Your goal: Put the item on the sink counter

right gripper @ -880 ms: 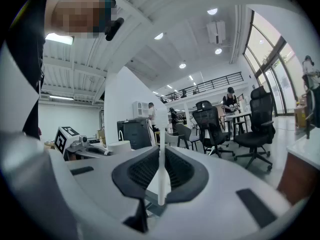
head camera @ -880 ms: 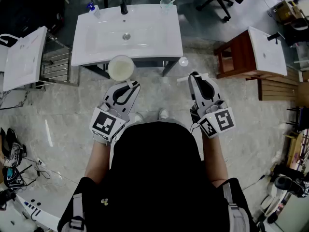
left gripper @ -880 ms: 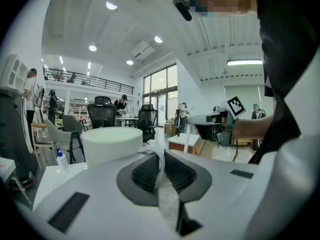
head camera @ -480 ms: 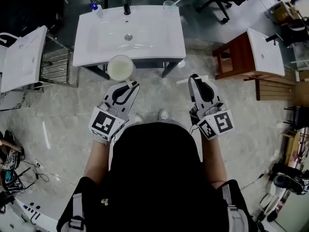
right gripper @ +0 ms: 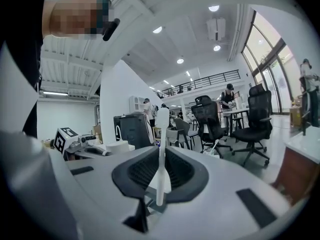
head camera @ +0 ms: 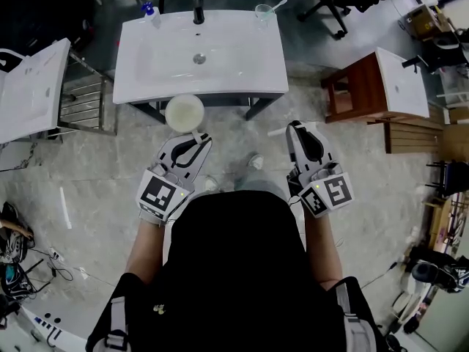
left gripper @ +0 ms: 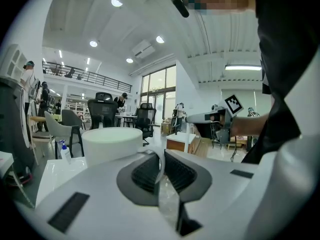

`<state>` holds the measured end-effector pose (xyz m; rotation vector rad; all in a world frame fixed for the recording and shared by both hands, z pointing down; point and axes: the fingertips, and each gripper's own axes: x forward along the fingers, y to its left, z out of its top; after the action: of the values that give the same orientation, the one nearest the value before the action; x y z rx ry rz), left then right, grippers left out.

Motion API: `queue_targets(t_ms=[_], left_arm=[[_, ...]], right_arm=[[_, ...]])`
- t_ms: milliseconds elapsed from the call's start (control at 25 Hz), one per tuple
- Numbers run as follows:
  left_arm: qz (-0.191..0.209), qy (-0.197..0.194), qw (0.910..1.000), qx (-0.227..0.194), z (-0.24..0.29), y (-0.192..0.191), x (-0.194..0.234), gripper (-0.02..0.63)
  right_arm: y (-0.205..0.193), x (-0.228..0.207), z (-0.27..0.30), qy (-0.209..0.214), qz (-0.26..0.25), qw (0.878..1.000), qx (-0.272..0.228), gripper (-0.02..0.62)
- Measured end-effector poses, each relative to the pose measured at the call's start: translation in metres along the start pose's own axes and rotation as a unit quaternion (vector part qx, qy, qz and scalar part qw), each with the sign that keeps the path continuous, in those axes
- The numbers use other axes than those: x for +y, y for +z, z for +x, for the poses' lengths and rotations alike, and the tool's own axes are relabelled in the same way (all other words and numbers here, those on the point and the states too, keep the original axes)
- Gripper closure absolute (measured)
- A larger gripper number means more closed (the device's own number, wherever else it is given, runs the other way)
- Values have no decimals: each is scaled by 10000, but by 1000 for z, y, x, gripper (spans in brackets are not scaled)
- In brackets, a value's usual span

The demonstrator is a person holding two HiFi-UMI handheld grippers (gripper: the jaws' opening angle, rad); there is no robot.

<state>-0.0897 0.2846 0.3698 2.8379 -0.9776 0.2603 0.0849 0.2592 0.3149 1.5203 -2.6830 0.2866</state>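
The white sink counter (head camera: pixel 132 79) with its basin and faucet (head camera: pixel 198 9) lies just ahead of me. My left gripper (head camera: pixel 196 136) is shut on the handle of a round white cup (head camera: pixel 185 113), which hangs in front of the counter's near edge. In the left gripper view the cup (left gripper: pixel 111 144) stands past the jaws, its handle (left gripper: pixel 159 159) pinched between them. My right gripper (head camera: pixel 294 127) is shut on a thin white stick (head camera: pixel 277 131) that pokes out sideways. In the right gripper view this stick (right gripper: pixel 161 149) stands upright between the pads.
On the counter are a blue spray bottle (head camera: pixel 151 12) at the back left and a clear glass (head camera: pixel 264 13) with a brush at the back right. A wooden stand with a white top (head camera: pixel 381 86) is to the right, another white basin top (head camera: pixel 29 94) and a metal rack (head camera: pixel 84 101) to the left.
The sink counter has drifted slightly right and down in the head view. Both grippers sit a little lower in the picture and keep their holds.
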Motion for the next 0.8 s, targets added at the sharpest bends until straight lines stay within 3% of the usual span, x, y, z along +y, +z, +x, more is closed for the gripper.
queue_targets(t_ms=[360,800], left_arm=[[-33,320,9994,157,47,-1,21,563],[-134,886,9955,315,160,28,62,563]], right_arm=[[15,-55,38,325,0,9994,-115,541],[46,-184,104,768,175,9966,-248,541]])
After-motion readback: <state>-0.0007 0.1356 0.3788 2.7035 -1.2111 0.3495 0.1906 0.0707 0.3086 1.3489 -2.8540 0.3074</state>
